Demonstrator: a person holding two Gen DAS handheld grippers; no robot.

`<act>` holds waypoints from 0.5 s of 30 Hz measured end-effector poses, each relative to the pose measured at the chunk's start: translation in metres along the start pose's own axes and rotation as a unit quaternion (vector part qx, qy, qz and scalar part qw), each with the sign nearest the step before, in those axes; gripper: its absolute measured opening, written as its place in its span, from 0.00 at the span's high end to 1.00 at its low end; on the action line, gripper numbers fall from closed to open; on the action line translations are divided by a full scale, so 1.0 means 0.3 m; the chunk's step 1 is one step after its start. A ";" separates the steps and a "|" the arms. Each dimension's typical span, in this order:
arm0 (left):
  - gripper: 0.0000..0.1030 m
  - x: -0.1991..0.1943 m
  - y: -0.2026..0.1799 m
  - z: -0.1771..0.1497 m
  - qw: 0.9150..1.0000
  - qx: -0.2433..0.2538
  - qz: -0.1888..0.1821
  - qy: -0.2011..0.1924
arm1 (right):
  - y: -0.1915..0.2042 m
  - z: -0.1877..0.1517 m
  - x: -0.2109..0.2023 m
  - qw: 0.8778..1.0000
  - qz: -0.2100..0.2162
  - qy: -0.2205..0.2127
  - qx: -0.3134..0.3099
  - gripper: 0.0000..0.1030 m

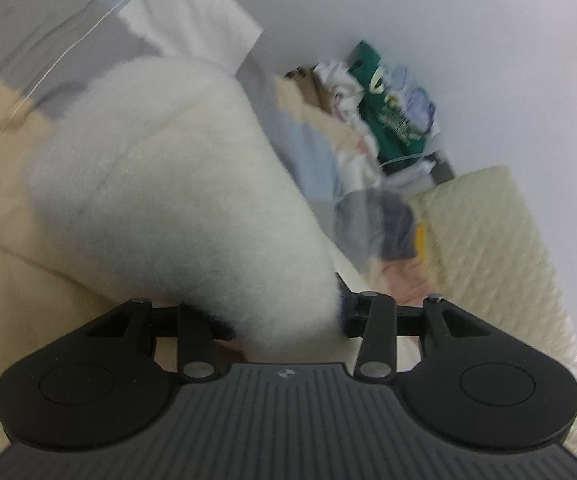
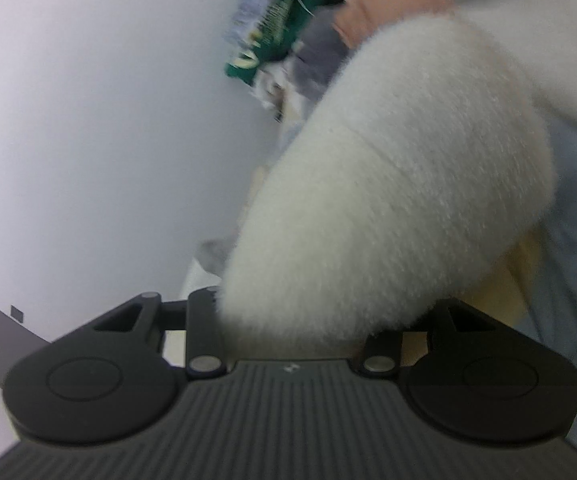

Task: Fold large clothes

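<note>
The bed (image 1: 4,280), covered with a cream sheet and a quilt in grey, cream and pale blue blocks, fills most of the left wrist view below a pale wall (image 1: 448,40). At its far side lies a pile of clothes (image 1: 384,120), with a green printed shirt (image 1: 388,92) on top, and next to it a textured cream pillow (image 1: 500,236).

The task's thing is the white fleece garment (image 1: 176,192), thick and fluffy. It is lifted over the bed and hangs between the two hands, with one bunched part rising from each tool. In the right wrist view the same fleece (image 2: 388,200) stands up from the tool and hides most of what is behind it.

The left tongs (image 1: 284,324) are pinching a thick fold of the fleece; the pile bulges out between the jaws. The right tongs (image 2: 292,328) are pinching another part of it in the same way, though their tips are buried in the fabric.

I judge that the step in hand is carrying the garment, held at two points, toward the bed, to spread it or to lay one half over the other. The next move calls for keeping both grips firm, keeping the two hands level and apart so the edge stays stretched, and putting the fleece on the free cream area, not on the pile. The pictures are blurred, so I cannot tell which edge is held.
</note>
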State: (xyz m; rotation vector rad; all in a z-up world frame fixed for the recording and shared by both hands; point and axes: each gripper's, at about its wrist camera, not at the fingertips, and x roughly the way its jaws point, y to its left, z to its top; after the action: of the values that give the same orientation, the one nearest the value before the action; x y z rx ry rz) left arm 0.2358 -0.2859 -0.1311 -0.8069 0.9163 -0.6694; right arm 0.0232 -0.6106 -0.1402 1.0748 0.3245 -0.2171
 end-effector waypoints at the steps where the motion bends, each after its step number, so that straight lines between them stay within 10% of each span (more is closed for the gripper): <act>1: 0.53 0.009 0.031 -0.010 1.000 0.005 -0.006 0.000 | -0.029 -0.019 0.005 1.000 0.000 0.000 -0.001 0.54; 11: 0.43 0.007 0.160 -0.088 0.999 0.010 -0.033 -0.007 | -0.154 -0.114 0.030 0.999 0.030 -0.023 0.013 0.46; 15: 0.24 -0.004 0.104 -0.092 0.999 0.024 -0.024 0.009 | -0.174 -0.120 0.028 0.999 0.021 -0.015 0.035 0.44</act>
State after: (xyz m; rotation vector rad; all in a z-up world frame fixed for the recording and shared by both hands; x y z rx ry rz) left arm 0.2159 -0.2768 -0.1666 -0.7832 0.8958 -0.7395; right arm 0.0084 -0.6029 -0.2020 1.1455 0.2689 -0.2074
